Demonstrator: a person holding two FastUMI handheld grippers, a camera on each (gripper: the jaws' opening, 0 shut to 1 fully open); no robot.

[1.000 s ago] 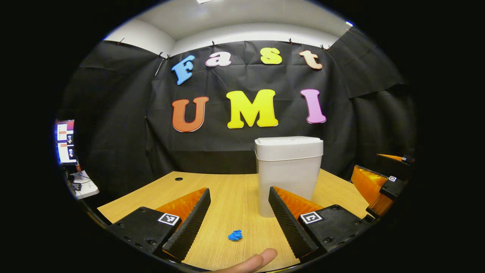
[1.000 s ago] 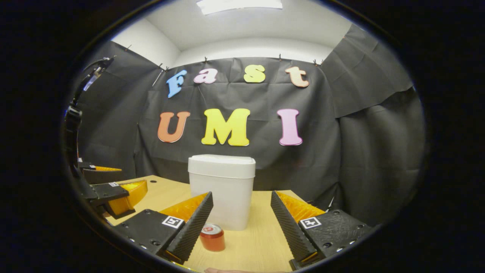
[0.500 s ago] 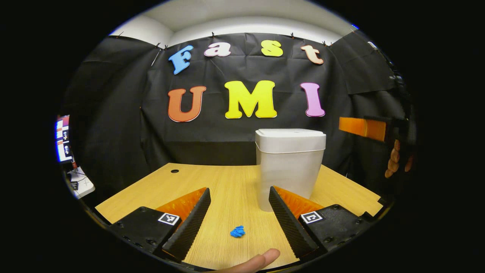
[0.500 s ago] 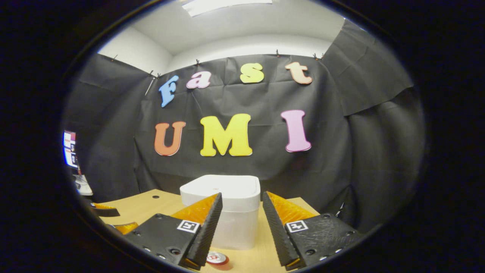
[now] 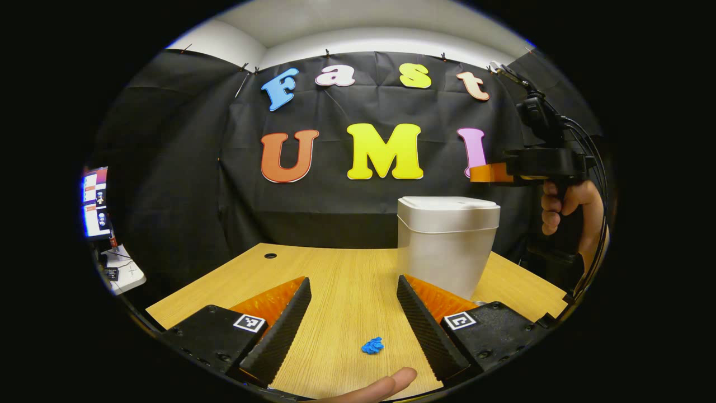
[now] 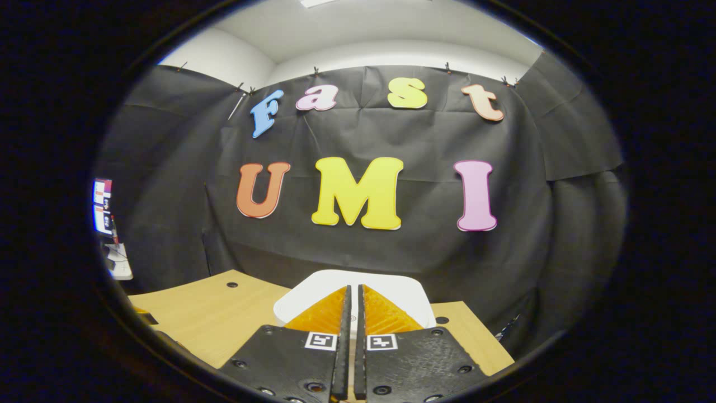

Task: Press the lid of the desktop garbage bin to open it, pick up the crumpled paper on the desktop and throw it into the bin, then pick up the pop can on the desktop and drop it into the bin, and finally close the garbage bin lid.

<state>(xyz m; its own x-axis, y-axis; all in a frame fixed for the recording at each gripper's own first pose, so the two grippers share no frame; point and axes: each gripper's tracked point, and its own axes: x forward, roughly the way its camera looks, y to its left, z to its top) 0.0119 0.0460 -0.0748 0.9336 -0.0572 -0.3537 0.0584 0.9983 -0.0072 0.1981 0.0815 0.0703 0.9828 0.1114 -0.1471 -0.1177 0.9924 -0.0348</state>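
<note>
The white bin (image 5: 447,246) stands on the wooden desk (image 5: 335,280) with its lid (image 5: 447,204) closed. A small blue crumpled paper (image 5: 372,345) lies on the desk between the fingers of my left gripper (image 5: 352,280), which is open and holds nothing. My right gripper (image 5: 484,173), held by a hand (image 5: 565,204), hovers above the lid's right side. In the right gripper view, the right gripper (image 6: 354,287) is shut with nothing between its fingers and points down over the white lid (image 6: 296,296).
A fingertip (image 5: 391,385) shows at the bottom edge of the left gripper view. The desk has a cable hole (image 5: 270,256) at its far left. A side table with screens (image 5: 95,201) stands off to the left. Black cloth walls surround the desk.
My right gripper has shut and moved in over the bin's lid, tilting down. The left gripper has shifted slightly left and stays open.
</note>
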